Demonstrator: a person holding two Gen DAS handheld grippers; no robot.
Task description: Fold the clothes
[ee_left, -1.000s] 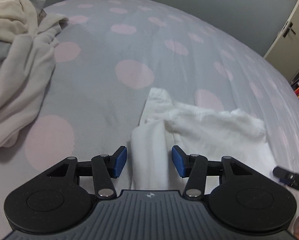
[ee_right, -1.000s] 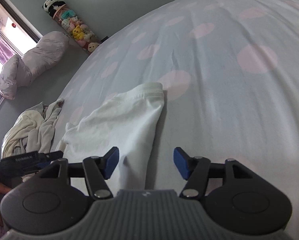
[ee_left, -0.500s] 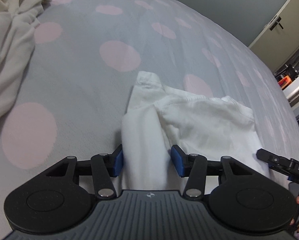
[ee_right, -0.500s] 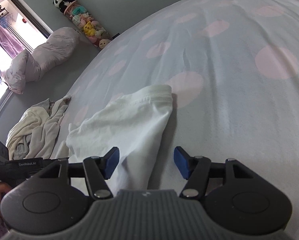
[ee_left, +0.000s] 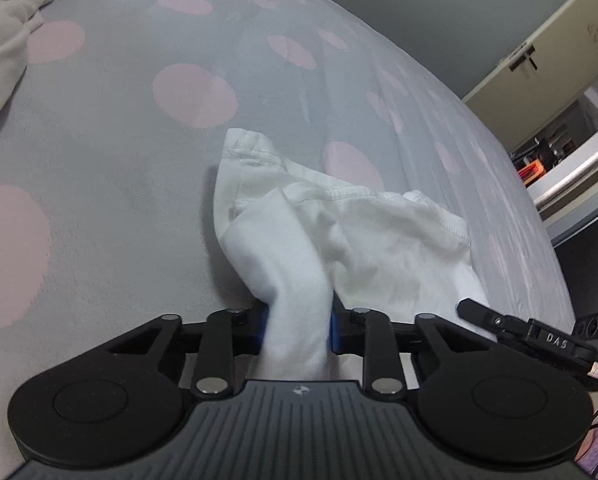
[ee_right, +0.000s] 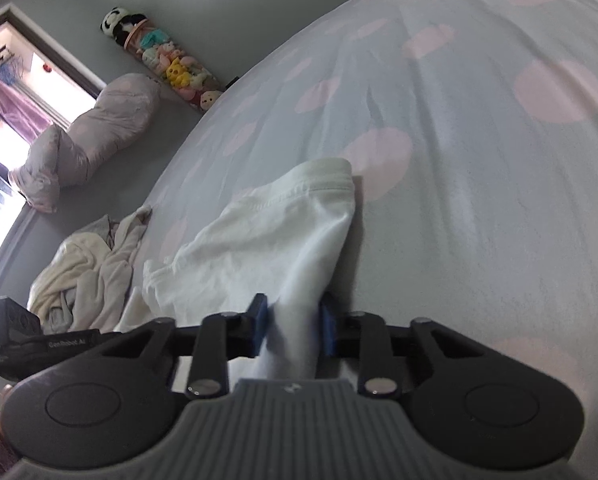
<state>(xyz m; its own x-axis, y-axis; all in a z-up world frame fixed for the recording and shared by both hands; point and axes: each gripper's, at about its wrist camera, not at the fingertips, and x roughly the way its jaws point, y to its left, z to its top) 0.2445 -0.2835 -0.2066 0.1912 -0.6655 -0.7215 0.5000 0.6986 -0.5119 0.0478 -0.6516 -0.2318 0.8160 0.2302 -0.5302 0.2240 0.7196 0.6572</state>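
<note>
Left wrist view: the left gripper [ee_left: 297,330] is closing on a bunched edge of the white garment [ee_left: 363,236], as the right gripper [ee_right: 293,330] closes on its other near edge. Lifting both evenly should keep the fold square. Soft, seamed cotton lies crumpled on the dotted bedspread [ee_left: 139,152].
</note>
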